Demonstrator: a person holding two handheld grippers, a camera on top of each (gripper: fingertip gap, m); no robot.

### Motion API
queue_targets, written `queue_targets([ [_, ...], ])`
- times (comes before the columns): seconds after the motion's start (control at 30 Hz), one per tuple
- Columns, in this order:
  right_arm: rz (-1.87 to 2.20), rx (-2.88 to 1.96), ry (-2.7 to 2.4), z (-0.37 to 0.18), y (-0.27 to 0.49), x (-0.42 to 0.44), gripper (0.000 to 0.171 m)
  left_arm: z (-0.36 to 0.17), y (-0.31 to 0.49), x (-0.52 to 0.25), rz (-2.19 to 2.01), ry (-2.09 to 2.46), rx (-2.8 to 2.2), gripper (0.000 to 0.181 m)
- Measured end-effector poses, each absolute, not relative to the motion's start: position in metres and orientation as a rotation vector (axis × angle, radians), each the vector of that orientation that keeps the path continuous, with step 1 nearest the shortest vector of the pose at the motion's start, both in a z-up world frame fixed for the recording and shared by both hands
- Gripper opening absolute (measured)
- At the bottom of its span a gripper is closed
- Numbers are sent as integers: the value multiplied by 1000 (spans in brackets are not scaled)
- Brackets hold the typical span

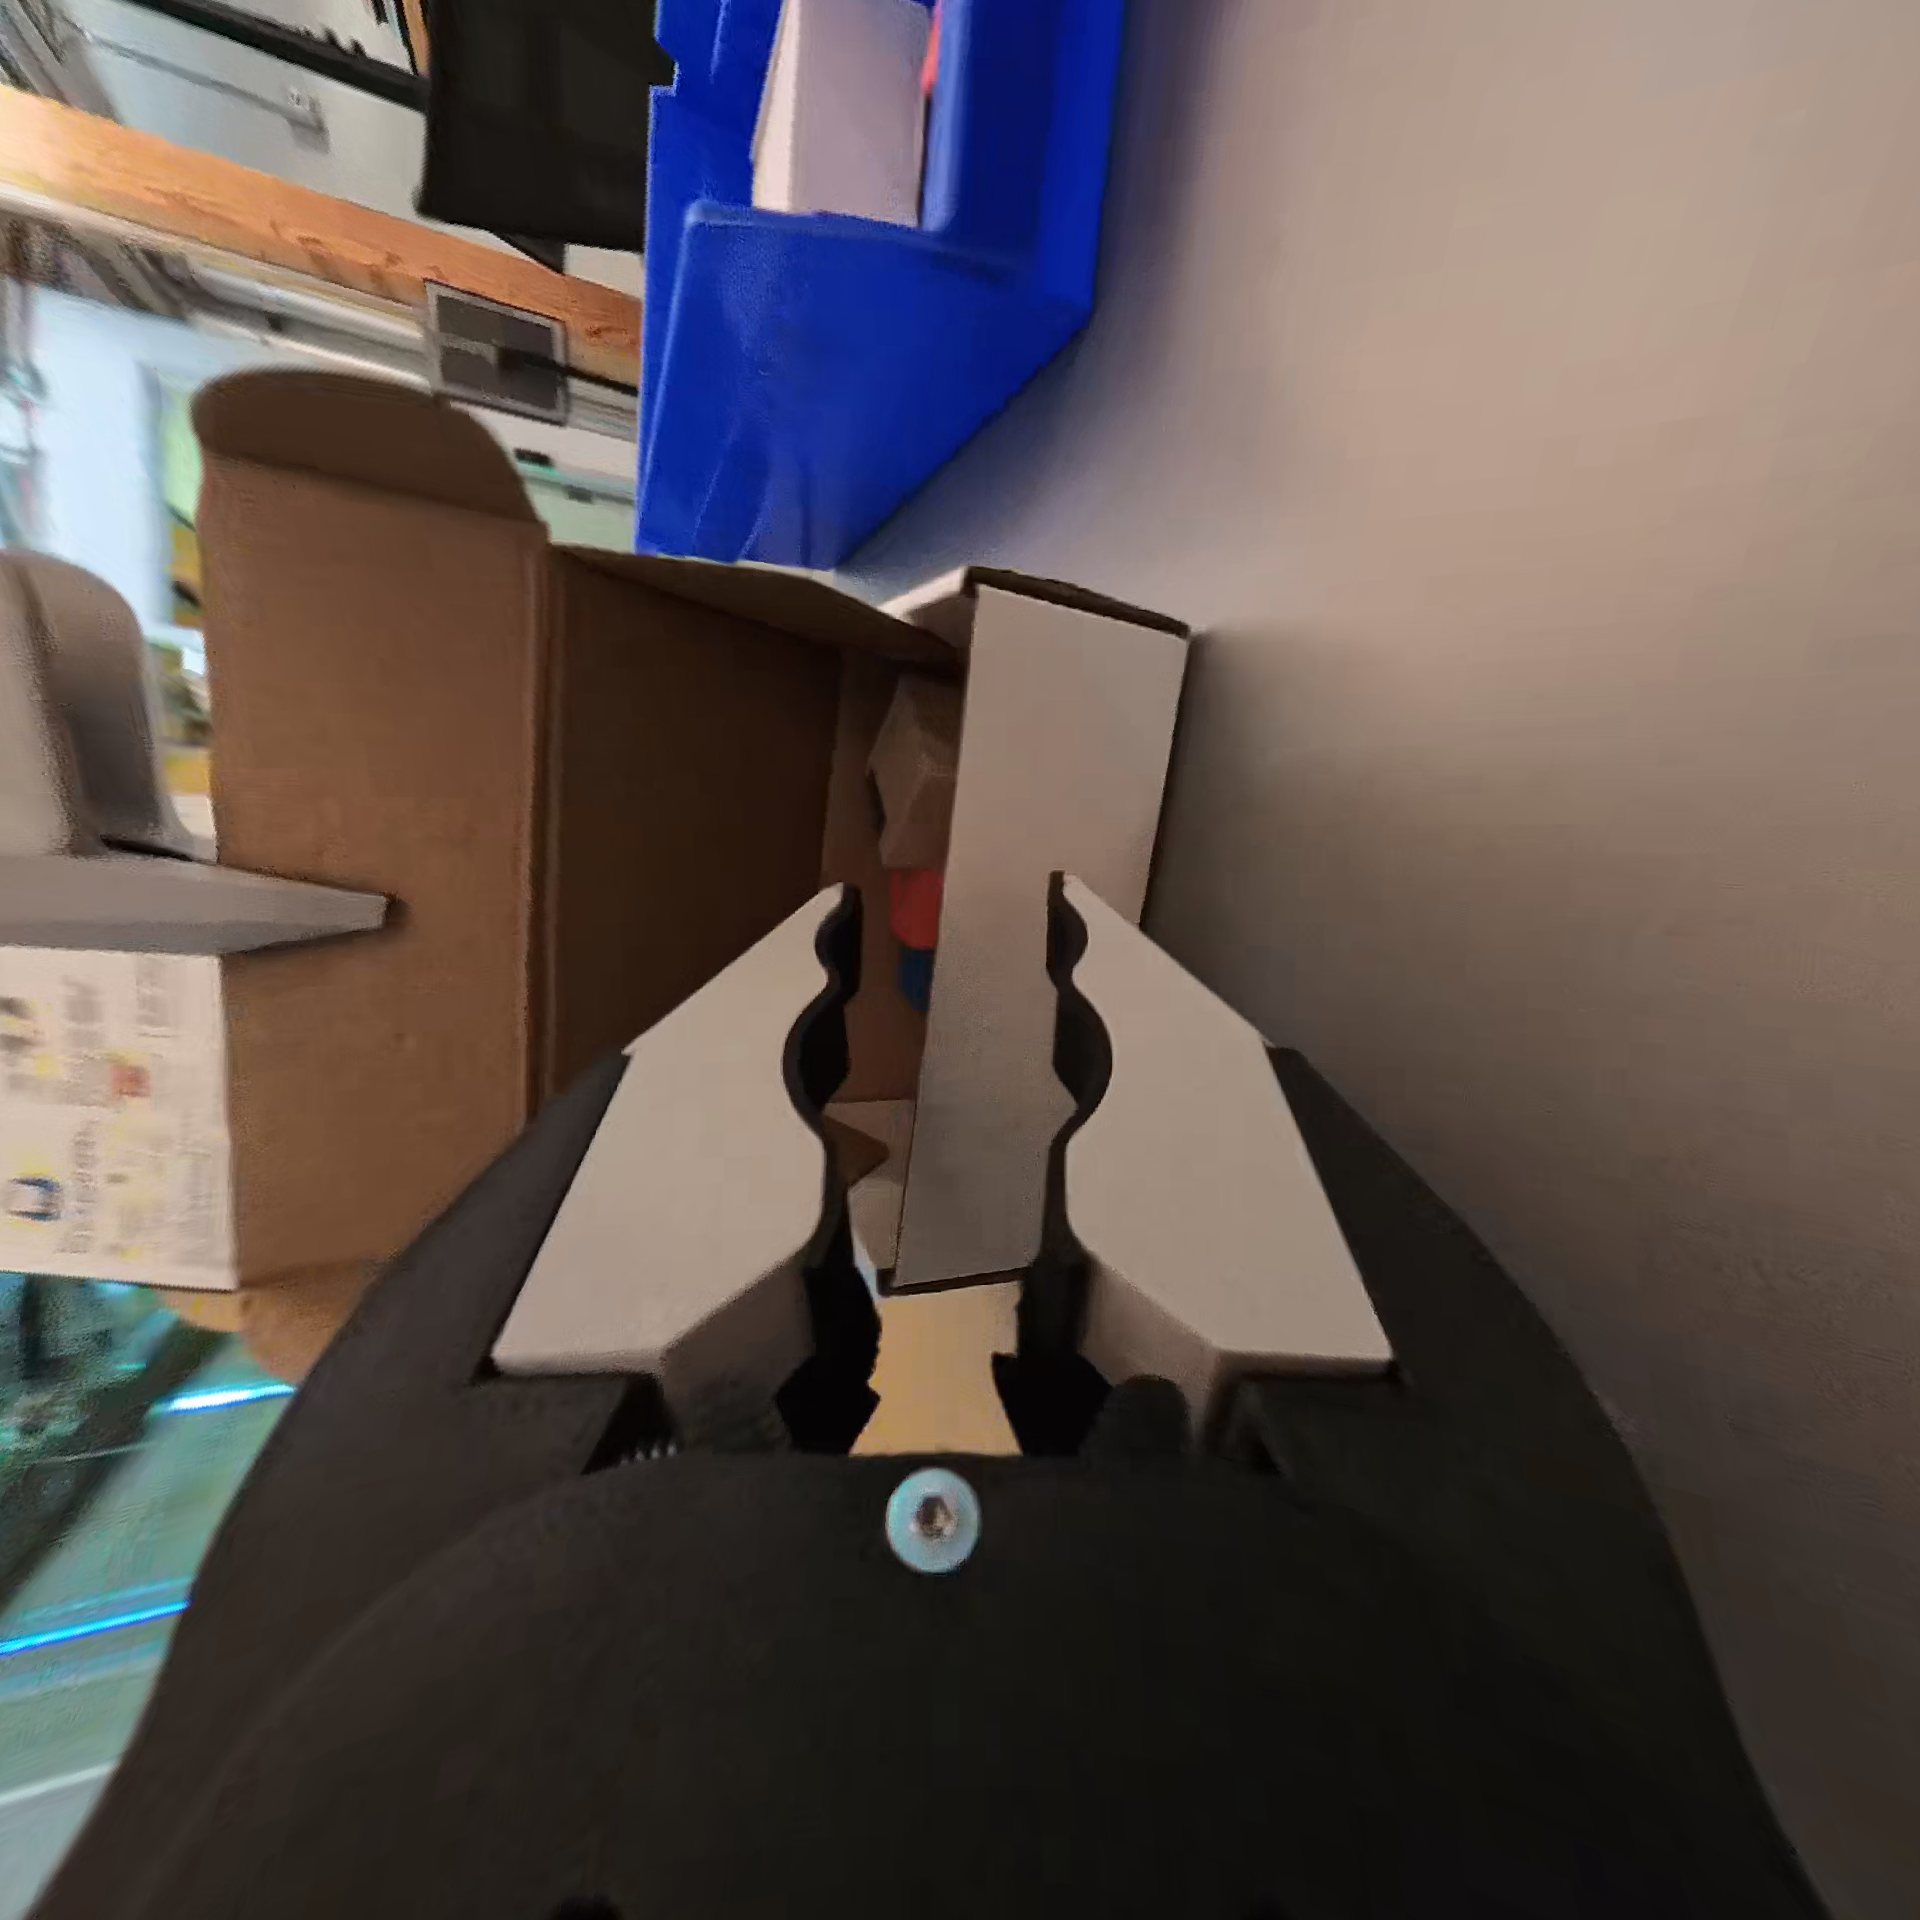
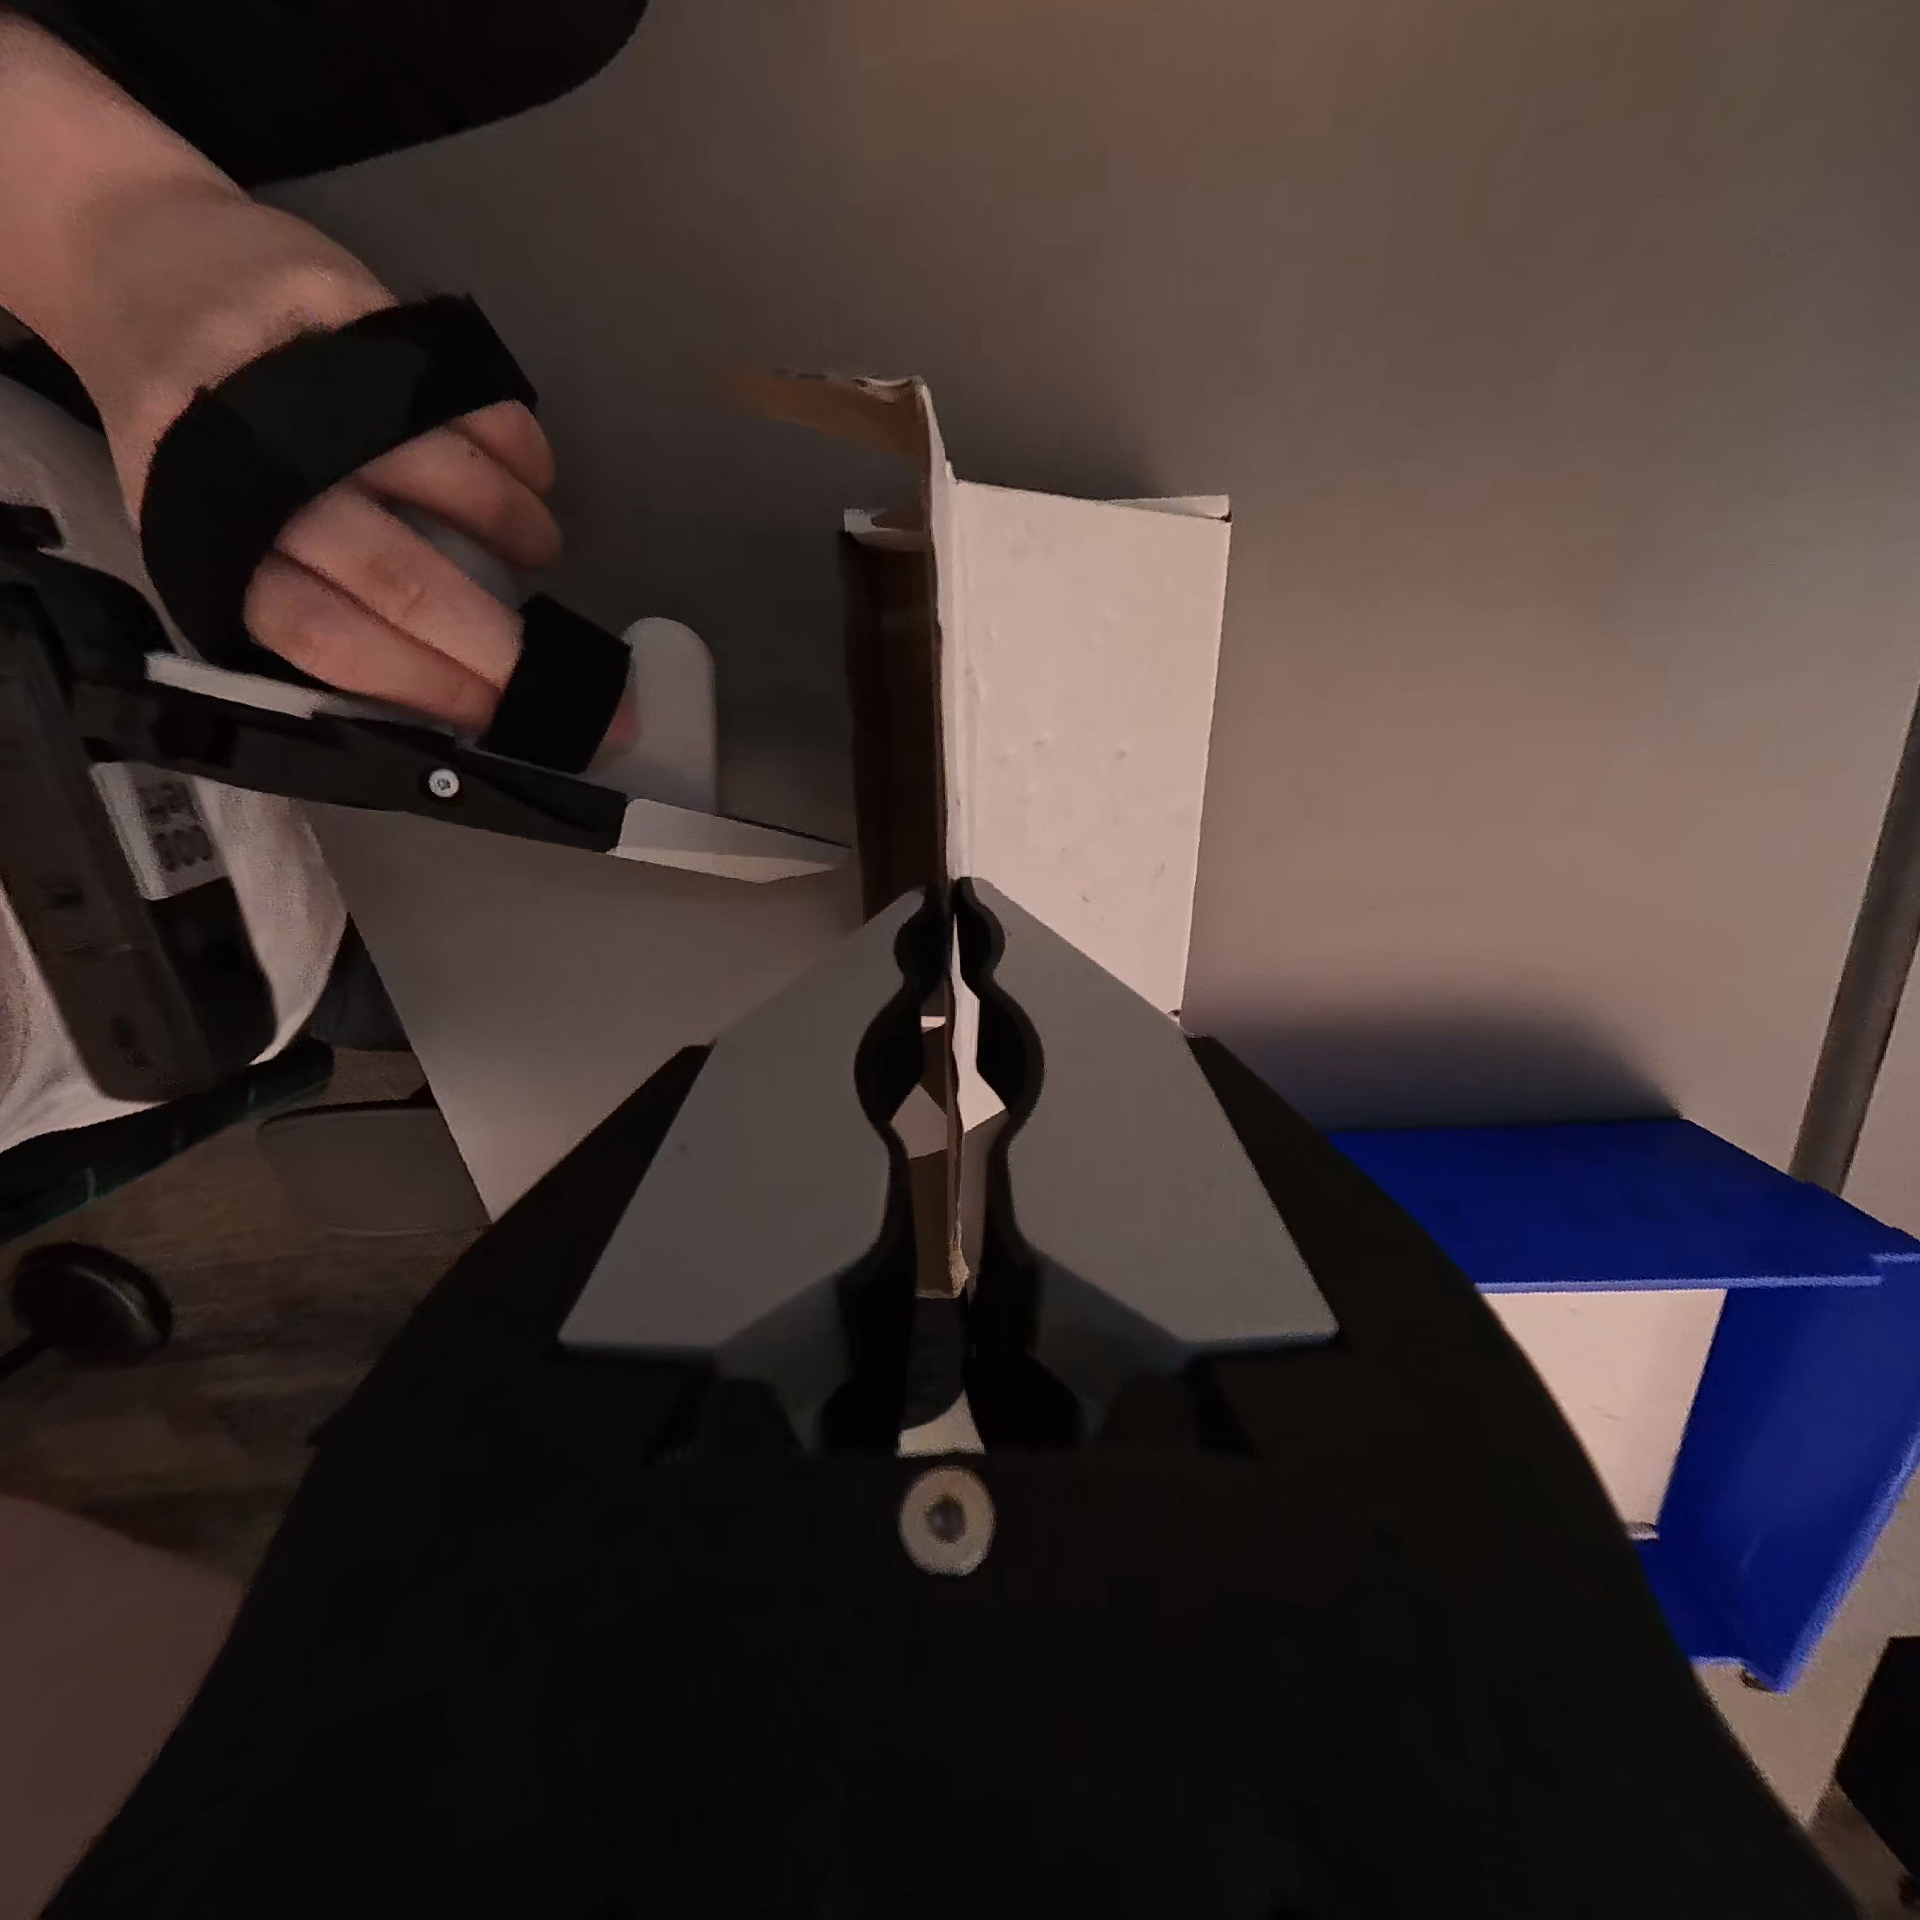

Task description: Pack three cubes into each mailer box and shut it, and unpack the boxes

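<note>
Evidently the step in hand was working a flap of the open mailer box, which stood on the grey table just beside a blue bin. The left hand-held gripper straddled one white wall of the box, its jaws set partly apart; whether the pads actually pressed the card could not be told. Inside, past that wall, a wooden cube and red and blue cubes showed, so the box seemed loaded. The right hand-held gripper had its jaws nearly together, pinching a thin cardboard flap edge-on. To do this well, the right should probably keep its grip deep on the flap and swing it along the crease rather than pull. The left should steady the wall so the box did not slide on the table. Thin card could buckle if twisted.
</note>
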State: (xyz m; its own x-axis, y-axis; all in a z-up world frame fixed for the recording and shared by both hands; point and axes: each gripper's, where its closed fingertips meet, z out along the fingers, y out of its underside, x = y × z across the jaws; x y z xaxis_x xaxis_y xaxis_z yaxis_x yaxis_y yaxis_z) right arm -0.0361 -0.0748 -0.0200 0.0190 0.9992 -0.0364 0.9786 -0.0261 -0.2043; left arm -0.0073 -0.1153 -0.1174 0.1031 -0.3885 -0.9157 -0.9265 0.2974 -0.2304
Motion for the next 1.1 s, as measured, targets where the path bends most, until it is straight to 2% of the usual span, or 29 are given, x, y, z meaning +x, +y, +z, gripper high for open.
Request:
queue_targets([
  [0.23, 135, -2121, -2169, -20, -76, -36, 1, -129, -95, -17, 421, 1449, -1555, 41],
  [0.33, 93, -2105, -2211, -21, -75, -35, 1, -137, -96, -15, 331, 1461, -1604, 25],
  [0.57, -6, -2116, -2192, -12, -56, -36, 3, -139, -95, -16, 378, 1448, -1590, 25],
  [0.77, -283, -1991, -2025, 13, 4, -35, 1, -139, -97, -16, 393, 1432, -1595, 23],
  [1.1, -576, -1780, -1934, -43, 73, -54, 1, -138, -97, -14, 446, 1420, -1565, 24],
])
